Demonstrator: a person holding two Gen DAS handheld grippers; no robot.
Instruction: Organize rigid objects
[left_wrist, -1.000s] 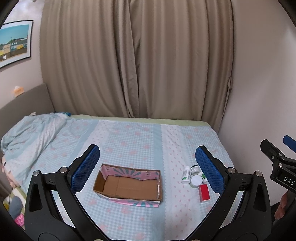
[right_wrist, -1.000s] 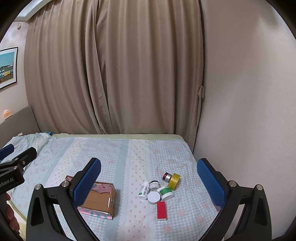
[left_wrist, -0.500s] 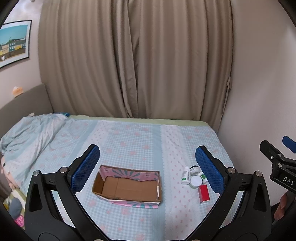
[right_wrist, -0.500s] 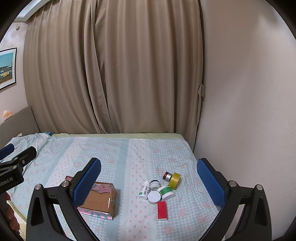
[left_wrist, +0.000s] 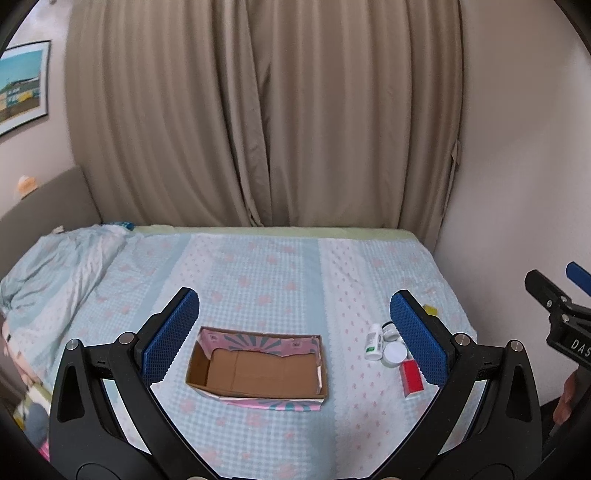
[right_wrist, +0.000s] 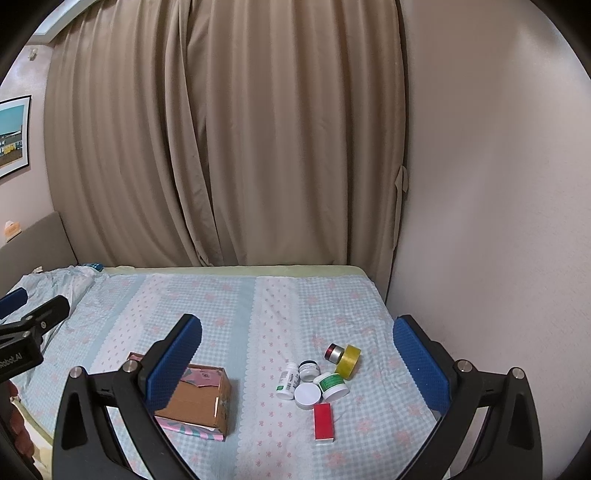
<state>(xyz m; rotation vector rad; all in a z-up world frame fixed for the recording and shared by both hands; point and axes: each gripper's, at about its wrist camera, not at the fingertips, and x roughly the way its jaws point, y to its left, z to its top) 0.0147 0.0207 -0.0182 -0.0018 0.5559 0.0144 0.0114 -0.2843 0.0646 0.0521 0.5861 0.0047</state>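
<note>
Both sets of jaws stand wide apart and hold nothing. The left gripper (left_wrist: 295, 332) frames the empty cardboard box (left_wrist: 258, 369); the right gripper (right_wrist: 297, 354) frames a huddle of small jars (right_wrist: 314, 384) and a red box (right_wrist: 324, 421) — all well beyond the tips, on the checked bed (right_wrist: 258, 302). Behind hang beige curtains (right_wrist: 221, 147).

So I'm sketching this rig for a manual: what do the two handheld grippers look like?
Both match: the left gripper and right gripper have black angular frames with triangular cut-outs, silver round bolts, and two long fingers faced with blue dimpled pads. White lettering, only partly readable, marks each body. No cables or sleeves show.
</note>
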